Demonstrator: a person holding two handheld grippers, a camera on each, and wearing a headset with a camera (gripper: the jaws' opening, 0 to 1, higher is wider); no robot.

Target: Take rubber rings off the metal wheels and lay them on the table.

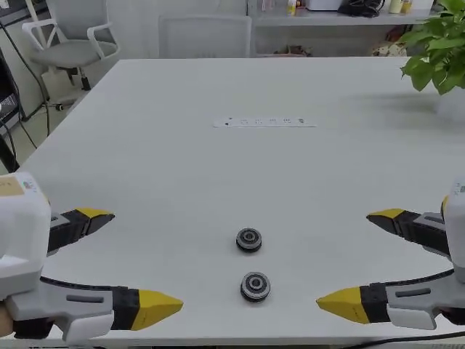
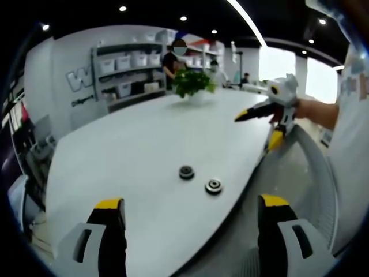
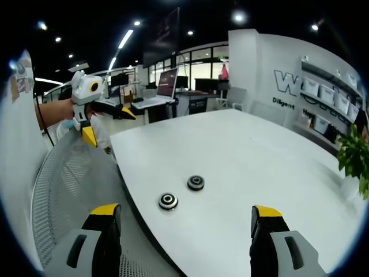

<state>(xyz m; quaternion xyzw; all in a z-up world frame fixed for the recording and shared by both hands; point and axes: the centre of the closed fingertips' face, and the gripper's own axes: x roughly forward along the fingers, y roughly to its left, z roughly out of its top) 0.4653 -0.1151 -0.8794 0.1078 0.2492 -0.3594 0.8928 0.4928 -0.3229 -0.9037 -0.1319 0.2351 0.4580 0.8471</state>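
A: Where is the work lying?
B: On the pale grey tabletop (image 1: pixel 131 131), on the person's side of the flat white socket strip (image 1: pixel 265 122): one small round metal wheel (image 1: pixel 248 240), and a second metal wheel (image 1: pixel 255 286) just nearer the person, not touching.
A: How are they handling?
B: I'm judging the metal stiff and weighty, the black rubber rings (image 1: pixel 267 289) stretchy and grippy. Pinching a ring's outer edge while pinning the hub seems best.
A: The tools?
B: The left tool (image 1: pixel 145 258) and right tool (image 1: pixel 343 257) are gaping wide, carrying nothing, on the strip's near side. A leafy green plant (image 1: pixel 436 51) is standing beyond the strip's right end. Nothing is blocking the way.
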